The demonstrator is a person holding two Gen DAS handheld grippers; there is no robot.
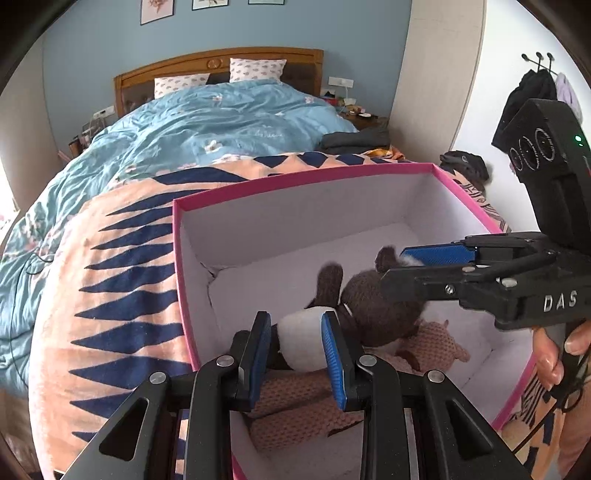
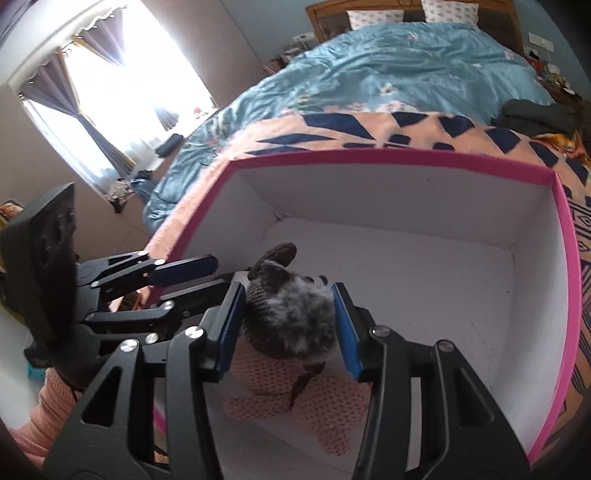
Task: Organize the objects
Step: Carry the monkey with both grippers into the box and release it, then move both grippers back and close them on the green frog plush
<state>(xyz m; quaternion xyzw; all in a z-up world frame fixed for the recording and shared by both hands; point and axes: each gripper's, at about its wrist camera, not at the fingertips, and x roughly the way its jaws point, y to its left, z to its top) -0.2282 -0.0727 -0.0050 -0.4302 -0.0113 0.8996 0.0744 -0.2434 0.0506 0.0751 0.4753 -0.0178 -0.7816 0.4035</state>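
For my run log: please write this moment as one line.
left gripper: shut on brown toy | right gripper: shut on brown toy | over pink toy | in box

Pink-rimmed white box [image 1: 306,184]; brown-and-white plush [image 1: 332,325], peach knitted plush [image 1: 436,343]

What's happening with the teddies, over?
Left gripper shut on brown plush. Right gripper on its head. Both inside pink box, atop pink plush. Nothing blocking.

Home bedroom: wooden-headboard bed [image 1: 218,64] w/ rumpled light-blue floral duvet [image 1: 207,122], patterned pillows [image 1: 256,69], framed wall prints [image 1: 157,9], curtained window [image 2: 122,96].
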